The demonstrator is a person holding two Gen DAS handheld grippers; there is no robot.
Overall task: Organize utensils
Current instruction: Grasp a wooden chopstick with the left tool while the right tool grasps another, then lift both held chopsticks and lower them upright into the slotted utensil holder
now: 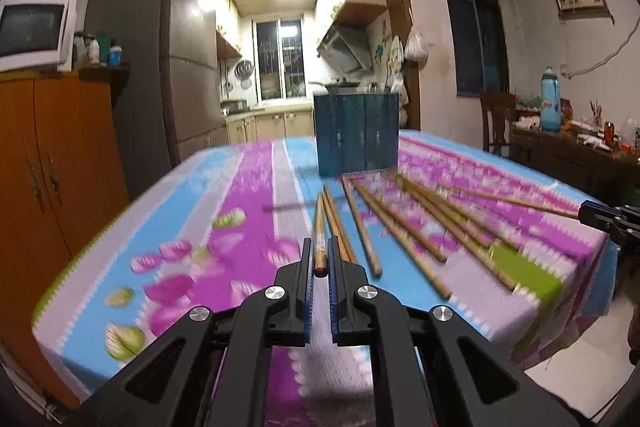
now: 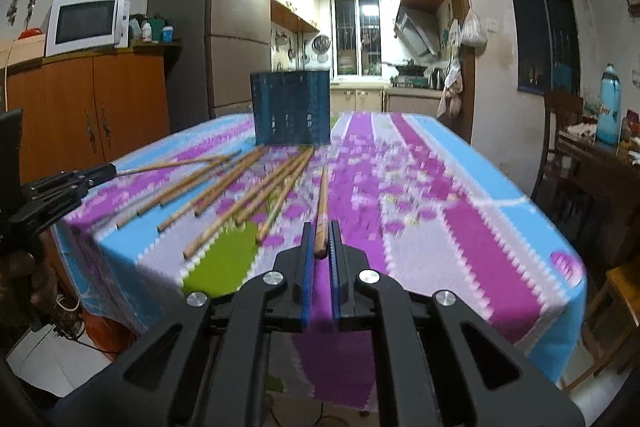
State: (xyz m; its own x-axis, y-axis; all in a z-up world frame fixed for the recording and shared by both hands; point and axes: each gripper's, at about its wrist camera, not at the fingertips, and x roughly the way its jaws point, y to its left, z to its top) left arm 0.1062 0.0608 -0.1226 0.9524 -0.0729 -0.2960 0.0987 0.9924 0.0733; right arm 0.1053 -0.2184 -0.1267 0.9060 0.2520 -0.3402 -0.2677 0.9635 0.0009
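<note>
We have a wooden chopstick (image 1: 320,239) pinched at its thick butt end between the nearly closed jaws of the left gripper (image 1: 319,259), and its shaft runs straight out ahead of the fingers, the thin tip aimed at the dark blue slotted utensil holder (image 1: 356,135) standing upright on the table farther on. The right gripper (image 2: 320,239) is likewise clamped narrow on the butt of a second chopstick (image 2: 322,207), which also points away along the fingers, though here the holder (image 2: 291,109) sits ahead and a little to the left of that line. So each stick's long axis follows its gripper's own forward line, and the holder lies beyond both tips, its open top above the level where the sticks now point. Of the two, the left gripper looks better aligned with the holder; which is nearer we cannot tell. In our judgement the coming move turns on tipping each stick tip-down over the opening. The loose chopsticks (image 1: 400,227) lie fanned on the flowered tablecloth (image 1: 248,195) to the right of the left gripper and to the left of the right one, between us and the holder, still to be gathered.
</note>
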